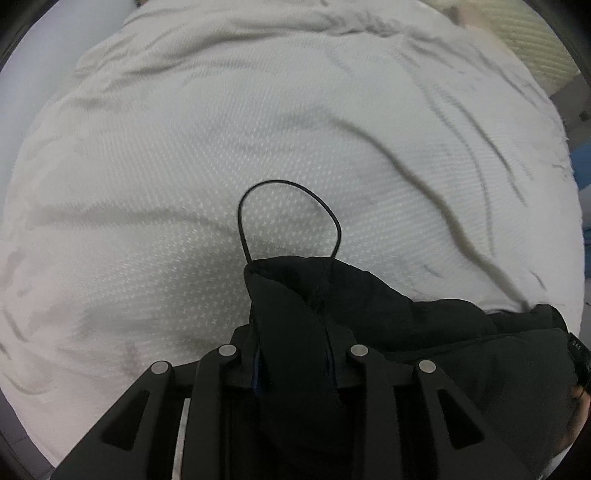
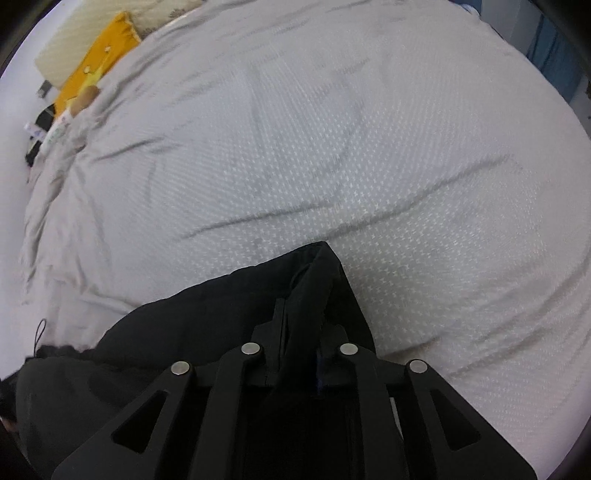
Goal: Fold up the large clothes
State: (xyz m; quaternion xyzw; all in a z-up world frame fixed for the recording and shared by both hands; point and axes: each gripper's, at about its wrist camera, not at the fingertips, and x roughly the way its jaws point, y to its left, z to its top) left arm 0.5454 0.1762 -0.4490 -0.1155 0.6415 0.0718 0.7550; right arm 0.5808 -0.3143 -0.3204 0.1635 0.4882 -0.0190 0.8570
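A black garment (image 1: pixel 424 332) hangs between my two grippers above a bed covered with a white textured sheet (image 1: pixel 258 129). My left gripper (image 1: pixel 293 354) is shut on one corner of the garment; a thin black cord loop (image 1: pixel 288 184) sticks out past that corner. My right gripper (image 2: pixel 301 350) is shut on another corner of the same black garment (image 2: pixel 184 332), which spreads down to the left. The fingertips of both grippers are hidden in the dark cloth.
The white sheet (image 2: pixel 332 147) is wrinkled. At the far left in the right wrist view lie a yellow-orange cushion (image 2: pixel 96 62), a cream pillow (image 2: pixel 74 33) and small items (image 2: pixel 48 129). A cream pillow (image 1: pixel 532 40) shows top right in the left wrist view.
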